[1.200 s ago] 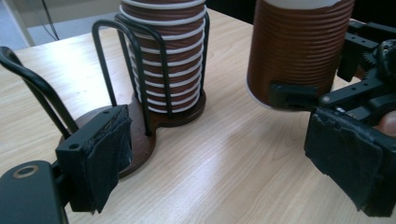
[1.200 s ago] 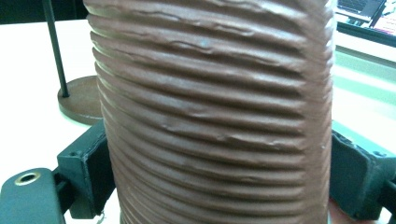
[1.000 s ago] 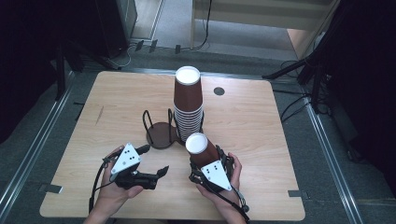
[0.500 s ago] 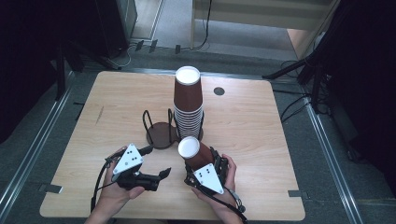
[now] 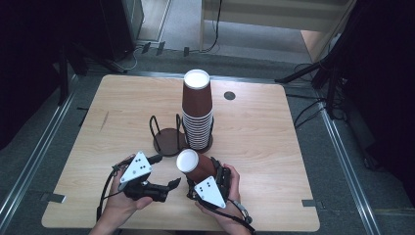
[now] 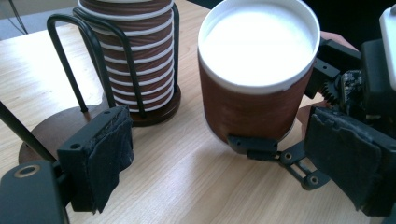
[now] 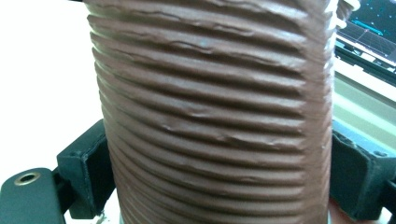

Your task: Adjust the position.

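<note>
Here, at the near edge of the wooden table (image 5: pixel 254 127), we hold a single brown paper cup (image 5: pixel 195 166) clamped by its ribbed wall between the jaws of the right gripper (image 5: pixel 208 182), its white-rimmed mouth tipped toward the left gripper (image 5: pixel 169 185), which waits just beside it with jaws standing apart and nothing between them. In the left gripper view the cup (image 6: pixel 257 74) hangs clear of the tabletop, between the two black pads and short of both. Behind it, a tall stack of cups (image 5: pixel 197 115) stands in one half of a black wire holder (image 5: pixel 169 137), while the round base beside it lies bare. We judge the work about midway: one cup is separated and in hand, but not yet passed across or set down, and the stack remains.
</note>
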Demonstrator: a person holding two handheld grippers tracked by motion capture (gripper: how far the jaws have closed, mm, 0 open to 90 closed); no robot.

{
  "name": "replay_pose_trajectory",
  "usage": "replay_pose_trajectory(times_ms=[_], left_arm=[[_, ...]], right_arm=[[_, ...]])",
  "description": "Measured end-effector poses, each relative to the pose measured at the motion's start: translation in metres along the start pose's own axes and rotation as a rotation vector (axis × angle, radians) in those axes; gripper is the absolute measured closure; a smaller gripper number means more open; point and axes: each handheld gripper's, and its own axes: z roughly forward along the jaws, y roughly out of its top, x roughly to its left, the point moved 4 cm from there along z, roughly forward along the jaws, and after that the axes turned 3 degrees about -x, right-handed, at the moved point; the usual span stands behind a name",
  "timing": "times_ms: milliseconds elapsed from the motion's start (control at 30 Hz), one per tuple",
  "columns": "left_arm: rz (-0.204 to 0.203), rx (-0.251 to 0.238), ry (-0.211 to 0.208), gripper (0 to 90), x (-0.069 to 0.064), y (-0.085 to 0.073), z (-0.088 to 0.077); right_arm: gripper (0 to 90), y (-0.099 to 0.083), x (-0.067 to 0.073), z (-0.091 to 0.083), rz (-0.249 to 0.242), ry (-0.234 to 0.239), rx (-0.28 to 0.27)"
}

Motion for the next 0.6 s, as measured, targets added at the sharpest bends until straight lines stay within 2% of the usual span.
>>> replay_pose_trajectory(times_ms=[200,600], left_arm=[[-0.01,0.01,-0.02,8.8,-0.001,-0.001,0.002],[0.0,0.036,-0.06,8.8,-0.007,-0.001,0.005]], right_arm=[[10.3,0.0,0.008,0.0,-0.035,0.03,-0.014],[10.3,0.0,0.02,0.0,-0.101,0.071,-0.033]])
